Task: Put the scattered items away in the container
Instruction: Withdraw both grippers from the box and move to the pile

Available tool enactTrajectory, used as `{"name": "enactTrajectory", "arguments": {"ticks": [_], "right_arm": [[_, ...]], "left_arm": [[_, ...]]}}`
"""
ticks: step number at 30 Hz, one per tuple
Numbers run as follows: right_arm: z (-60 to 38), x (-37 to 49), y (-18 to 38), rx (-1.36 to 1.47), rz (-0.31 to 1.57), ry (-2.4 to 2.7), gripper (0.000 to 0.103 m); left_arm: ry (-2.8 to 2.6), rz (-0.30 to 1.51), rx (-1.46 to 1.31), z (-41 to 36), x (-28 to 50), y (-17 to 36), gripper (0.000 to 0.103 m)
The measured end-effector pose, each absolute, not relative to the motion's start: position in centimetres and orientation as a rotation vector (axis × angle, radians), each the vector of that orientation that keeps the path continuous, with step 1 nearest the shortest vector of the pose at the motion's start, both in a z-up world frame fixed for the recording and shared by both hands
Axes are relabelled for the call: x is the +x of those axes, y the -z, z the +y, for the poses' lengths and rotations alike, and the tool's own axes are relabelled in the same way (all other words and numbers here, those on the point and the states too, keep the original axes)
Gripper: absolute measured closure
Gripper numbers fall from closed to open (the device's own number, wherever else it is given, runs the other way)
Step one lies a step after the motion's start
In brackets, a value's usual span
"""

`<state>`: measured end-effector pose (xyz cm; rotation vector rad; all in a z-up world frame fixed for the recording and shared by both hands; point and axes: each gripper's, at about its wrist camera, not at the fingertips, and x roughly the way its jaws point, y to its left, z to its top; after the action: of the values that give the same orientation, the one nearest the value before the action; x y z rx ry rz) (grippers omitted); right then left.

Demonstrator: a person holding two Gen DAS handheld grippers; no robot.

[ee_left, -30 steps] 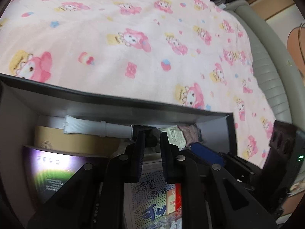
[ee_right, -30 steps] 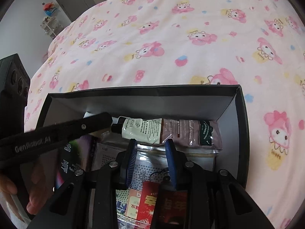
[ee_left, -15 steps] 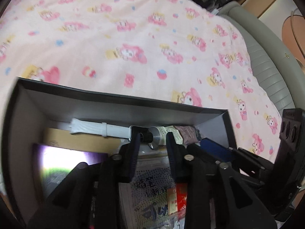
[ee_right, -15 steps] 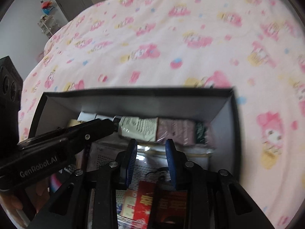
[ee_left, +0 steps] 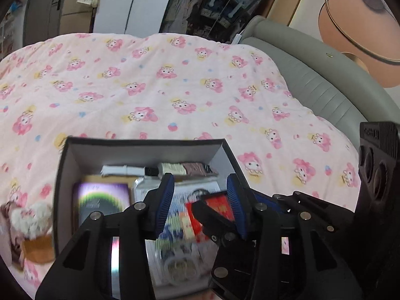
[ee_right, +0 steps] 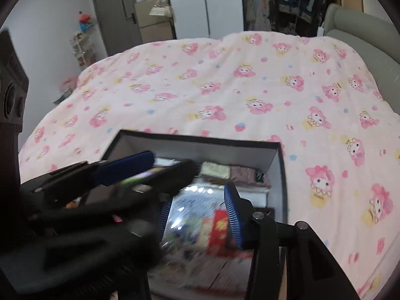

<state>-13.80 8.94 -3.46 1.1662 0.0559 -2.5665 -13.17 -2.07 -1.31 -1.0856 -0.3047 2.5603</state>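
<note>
The left black two-finger gripper with blue ribbed pads (ee_left: 198, 201) fills the lower centre of its own view, tilted downward, jaws opening with nothing pressed between the 2 pads. The right black gripper with blue ribbed pads (ee_right: 200, 216) sits lower centre, jaws likewise opening and gripping nothing.

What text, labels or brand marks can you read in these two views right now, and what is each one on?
None can be read in full.
Red packet in the box: yellow characters, blurred.
Purple card: print smeared by motion.
Cream and brown tube: label too small.
Clear printed bag: blurred.
Black device at the right edge: embossed lettering, illegible.
</note>
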Motion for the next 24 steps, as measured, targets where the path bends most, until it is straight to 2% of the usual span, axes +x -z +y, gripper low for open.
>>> {"name": "enactTrajectory", "arguments": {"ticks": [3, 8, 24], "right_arm": [[9.0, -11.8, 2.6, 1.154, 0.044, 2.584, 0.063], [9.6, -8.0, 0.8, 1.115, -0.017, 2.595, 0.063], [5.3, -0.1, -2.2, 1.033, 0.056, 2.538, 0.062]], "left_arm": [[-2.626, -0.255, -1.062, -2.4, -10.6, -0.1, 0.058], [-2.646, -0.294, -1.026, -3.4, -6.5, -1.8, 0.058], [-2.750, -0.338, -0.986, -9.2, 3.1, -4.8, 0.055]]}}
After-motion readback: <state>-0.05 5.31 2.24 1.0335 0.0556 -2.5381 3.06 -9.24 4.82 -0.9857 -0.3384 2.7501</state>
